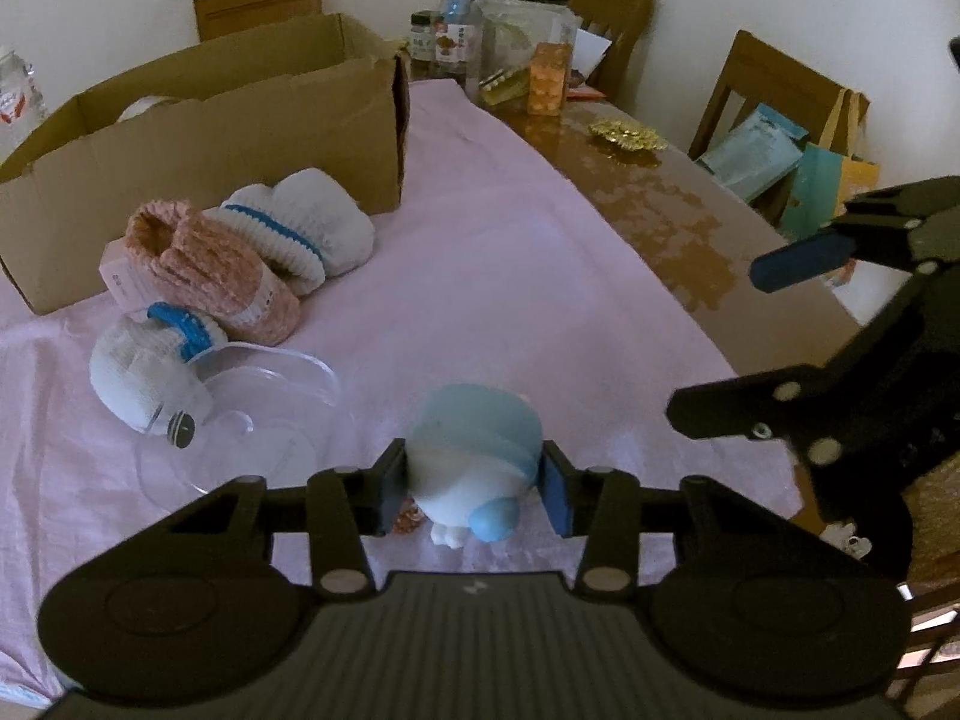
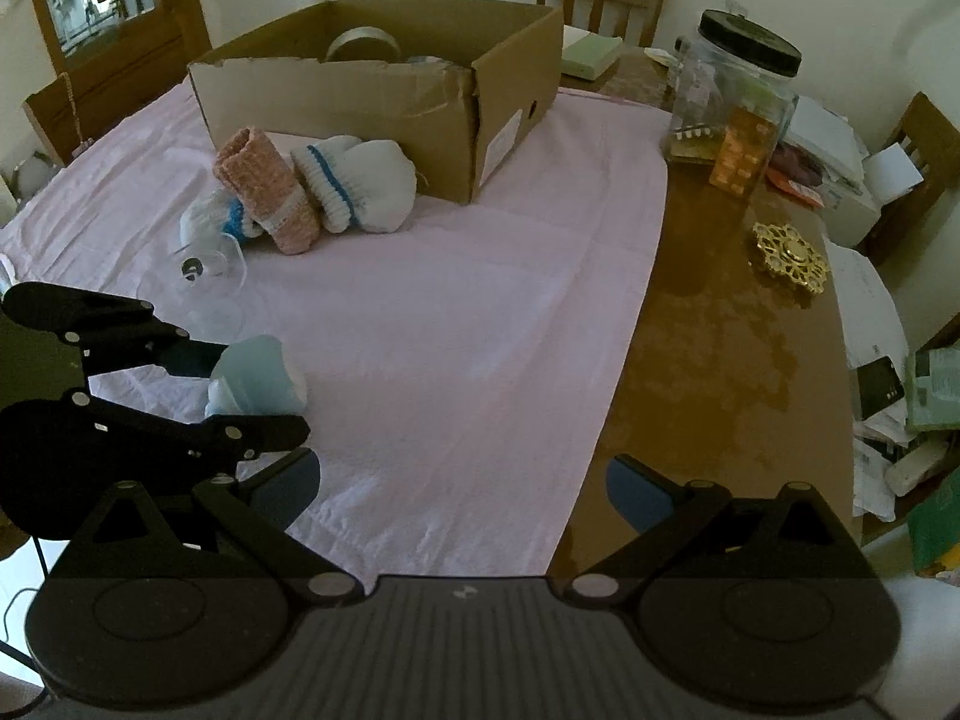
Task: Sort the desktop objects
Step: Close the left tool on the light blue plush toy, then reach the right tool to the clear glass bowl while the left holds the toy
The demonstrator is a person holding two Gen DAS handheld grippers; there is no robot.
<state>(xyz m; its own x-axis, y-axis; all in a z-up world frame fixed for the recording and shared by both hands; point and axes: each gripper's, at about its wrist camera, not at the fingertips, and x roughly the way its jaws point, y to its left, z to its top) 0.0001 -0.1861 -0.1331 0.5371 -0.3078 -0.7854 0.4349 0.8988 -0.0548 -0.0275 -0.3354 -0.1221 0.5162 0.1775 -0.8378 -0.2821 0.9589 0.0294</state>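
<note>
Blue-white toy [image 1: 474, 456] clamped in left hand-held gripper [image 1: 474, 483]; labels unreadable.

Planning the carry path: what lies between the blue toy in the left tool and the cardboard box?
In the left wrist view, mostly bare pink cloth separates the blue toy from the cardboard box; the knitted booties sit left of that line.

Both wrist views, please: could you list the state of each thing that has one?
Left gripper: shut on the blue toy.
Right gripper: open, holding nothing.
Box: open on top.
Jar: lid on, upright.
Pink sock: lying beside the box.
White socks: lying against the pink sock.
</note>
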